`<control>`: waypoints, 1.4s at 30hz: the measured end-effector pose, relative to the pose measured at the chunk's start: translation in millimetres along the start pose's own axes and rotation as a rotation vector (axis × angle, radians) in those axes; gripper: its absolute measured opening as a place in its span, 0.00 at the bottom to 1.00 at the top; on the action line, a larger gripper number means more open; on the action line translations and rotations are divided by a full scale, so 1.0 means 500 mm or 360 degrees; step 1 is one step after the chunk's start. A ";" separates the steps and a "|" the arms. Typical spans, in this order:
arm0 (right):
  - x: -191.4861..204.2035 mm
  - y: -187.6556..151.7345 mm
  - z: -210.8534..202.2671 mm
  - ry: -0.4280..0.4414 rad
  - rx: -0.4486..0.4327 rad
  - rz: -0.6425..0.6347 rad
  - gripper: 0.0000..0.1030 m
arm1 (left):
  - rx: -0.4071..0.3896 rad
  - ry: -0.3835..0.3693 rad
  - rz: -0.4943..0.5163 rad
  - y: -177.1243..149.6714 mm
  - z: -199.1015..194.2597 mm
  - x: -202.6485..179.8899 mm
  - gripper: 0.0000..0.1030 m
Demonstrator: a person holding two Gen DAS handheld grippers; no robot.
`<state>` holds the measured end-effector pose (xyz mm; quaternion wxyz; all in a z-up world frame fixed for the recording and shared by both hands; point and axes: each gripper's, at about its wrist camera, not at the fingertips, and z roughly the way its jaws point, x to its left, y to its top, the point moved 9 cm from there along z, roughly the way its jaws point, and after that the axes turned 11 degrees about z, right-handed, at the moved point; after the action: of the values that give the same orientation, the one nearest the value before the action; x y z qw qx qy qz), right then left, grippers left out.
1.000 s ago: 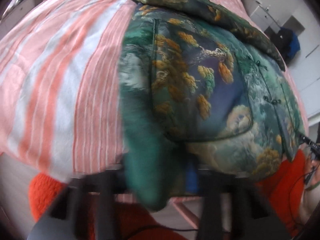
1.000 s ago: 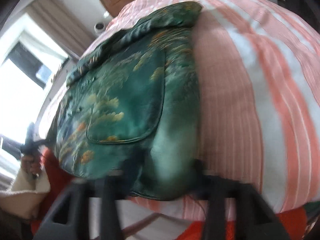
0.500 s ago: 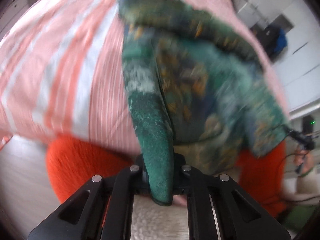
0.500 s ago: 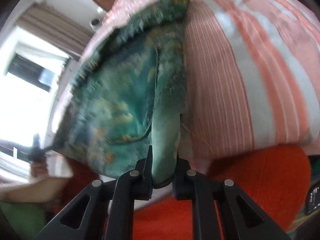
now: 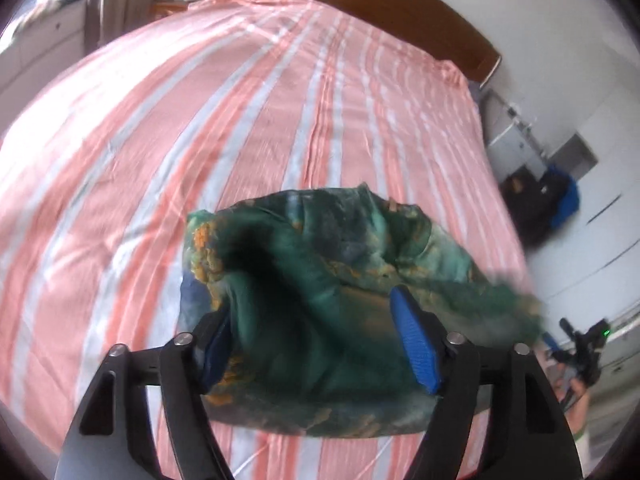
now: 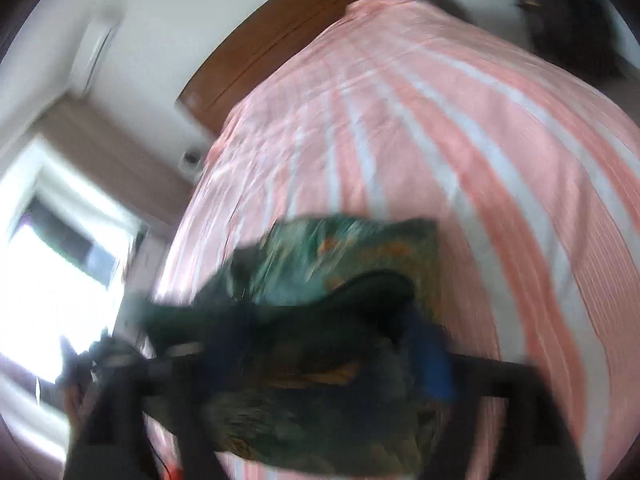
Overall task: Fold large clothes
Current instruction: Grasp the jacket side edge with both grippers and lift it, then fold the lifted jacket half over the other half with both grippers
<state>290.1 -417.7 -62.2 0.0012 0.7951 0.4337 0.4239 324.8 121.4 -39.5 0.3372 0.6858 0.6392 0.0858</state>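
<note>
A green patterned jacket [image 5: 320, 280] with orange and blue print lies bunched and folded over on the near end of a pink and white striped bed [image 5: 280, 100]. My left gripper [image 5: 316, 344] is open, its blue pads [image 5: 416, 344] spread wide with the jacket's fabric lying between them. In the right wrist view the same jacket [image 6: 340, 280] fills the lower middle, blurred by motion. My right gripper [image 6: 320, 360] is open too, one blue pad [image 6: 436, 364] showing at the right, with fabric draped across the fingers.
A brown wooden headboard [image 5: 380, 0] stands at the far end of the bed. A white cabinet and a dark bag with blue [image 5: 556, 200] sit at the right. A bright window [image 6: 52, 264] is on the left. The other gripper shows at the edge [image 5: 580, 344].
Both grippers were shut on the jacket's hem and lifted it. They have swung it forward over the rest of the jacket and opened, so the jacket now lies folded and shorter.
</note>
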 end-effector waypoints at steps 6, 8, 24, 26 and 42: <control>-0.069 -0.014 0.014 -0.0195 0.0074 -0.0142 0.92 | 0.0084 0.0084 0.0134 -0.065 0.072 0.069 0.97; -0.075 -0.039 0.055 -0.0256 0.0179 -0.0250 0.92 | 0.0132 0.0126 0.0184 -0.077 0.100 0.070 0.97; 0.203 -0.045 0.019 -0.0626 -0.0398 -0.1328 0.15 | -0.0365 0.0489 0.0698 0.054 -0.004 -0.079 0.07; 0.256 -0.002 0.023 -0.0616 -0.0557 -0.1364 0.14 | -0.0483 0.0610 0.0718 0.107 0.014 -0.082 0.07; -0.034 0.061 0.420 -0.0854 -0.0177 -0.0883 0.20 | -0.0179 0.0734 0.0522 0.020 0.389 0.115 0.16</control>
<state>448.2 -371.5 -196.9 0.2722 0.7290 0.5929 0.2074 449.3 106.9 -199.0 0.2021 0.7226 0.5739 0.3282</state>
